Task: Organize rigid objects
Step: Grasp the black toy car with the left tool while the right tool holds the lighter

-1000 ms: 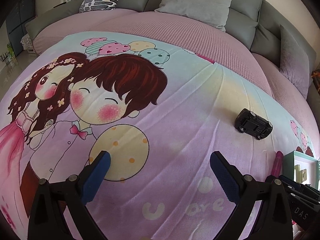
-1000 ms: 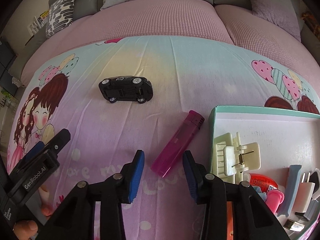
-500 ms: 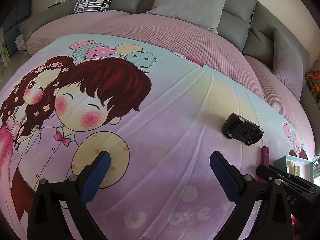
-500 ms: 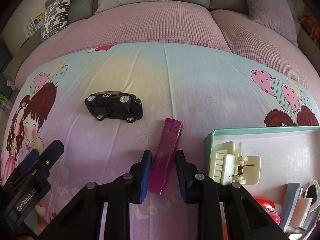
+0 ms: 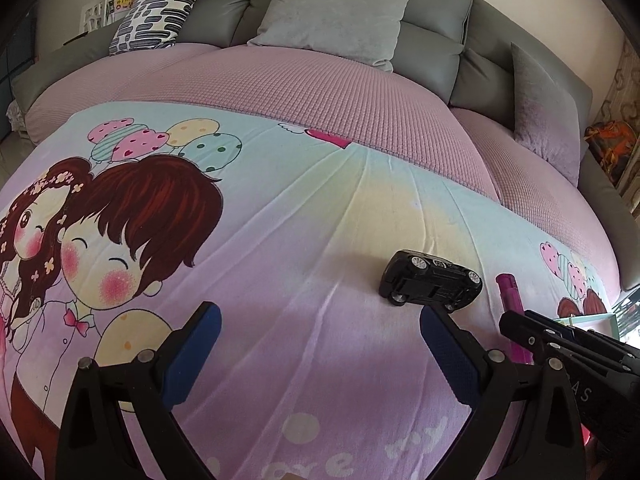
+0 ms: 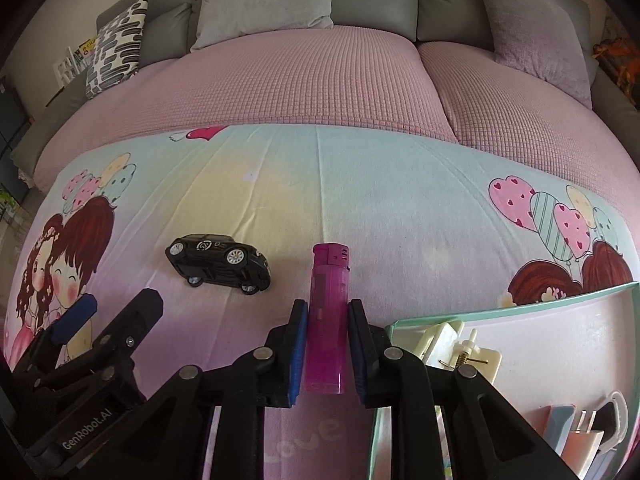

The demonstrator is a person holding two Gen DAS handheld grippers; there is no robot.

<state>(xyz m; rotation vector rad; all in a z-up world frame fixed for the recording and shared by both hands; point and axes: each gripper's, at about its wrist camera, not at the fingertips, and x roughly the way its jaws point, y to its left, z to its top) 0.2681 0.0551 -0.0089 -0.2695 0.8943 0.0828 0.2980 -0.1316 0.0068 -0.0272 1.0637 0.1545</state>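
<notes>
Only the right wrist view shows the right hand-held gripper (image 6: 327,344) clamping the pink lighter (image 6: 326,320); the left hand-held gripper (image 5: 320,350) gapes wide.

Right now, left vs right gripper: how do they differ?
The left gripper stands open with nothing between its pads; the right gripper, whose jaws have just been closing, is shut on the pink lighter. The left one is nearest the black toy car; the right one sits beside the teal box. Both have blue pads.

A bed (image 6: 320,80) carried everything, its pink waffle cover overlaid by a cartoon-printed sheet (image 6: 400,208). On the sheet lay a black toy car (image 6: 218,262) tipped on its side and a mint-rimmed box (image 6: 500,312) at the right.
</notes>
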